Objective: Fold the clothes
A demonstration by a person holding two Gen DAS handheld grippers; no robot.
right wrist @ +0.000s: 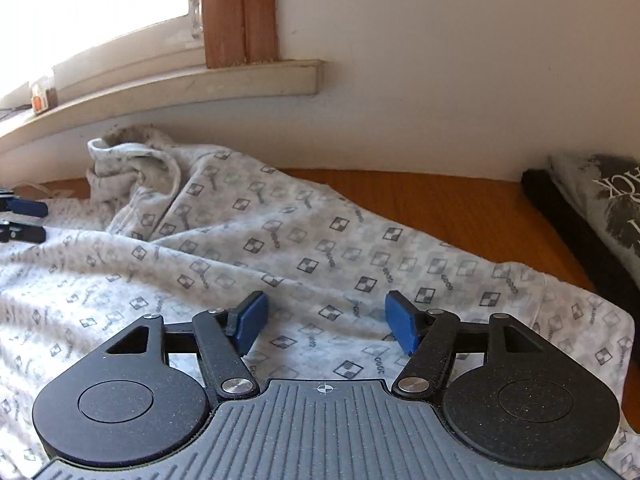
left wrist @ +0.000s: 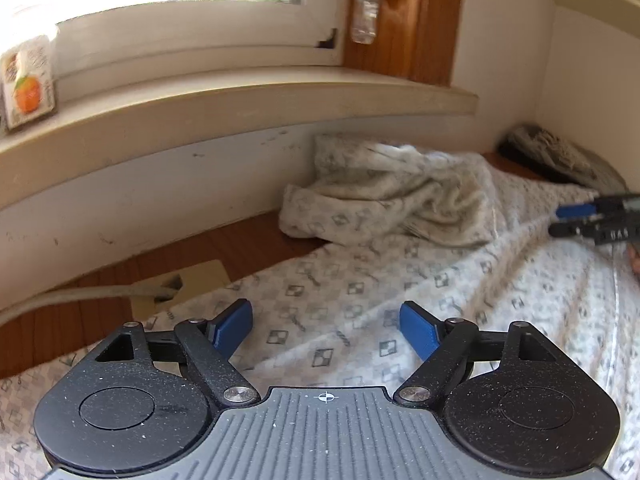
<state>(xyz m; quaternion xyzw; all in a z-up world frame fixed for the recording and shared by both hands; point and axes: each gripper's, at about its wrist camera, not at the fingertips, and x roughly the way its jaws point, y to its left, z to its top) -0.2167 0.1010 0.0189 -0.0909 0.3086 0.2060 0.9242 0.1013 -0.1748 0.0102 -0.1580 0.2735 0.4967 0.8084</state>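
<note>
A pale grey garment with a dark checker-square print (left wrist: 400, 280) lies spread on a wooden table; it also fills the right wrist view (right wrist: 256, 248). Its hood is bunched up by the wall (left wrist: 384, 192) (right wrist: 132, 168). My left gripper (left wrist: 326, 328) is open and empty, just above the cloth near its left edge. My right gripper (right wrist: 326, 322) is open and empty over the cloth near its right edge. Each gripper shows in the other's view: the right one at the right edge (left wrist: 576, 220), the left one at the left edge (right wrist: 24, 220).
The wooden table (right wrist: 460, 208) meets a white wall under a windowsill (left wrist: 240, 108). A dark grey printed garment (right wrist: 600, 208) lies folded at the right (left wrist: 560, 160). A beige socket plate with a cable (left wrist: 180, 284) sits on the table. A small carton (left wrist: 28, 88) stands on the sill.
</note>
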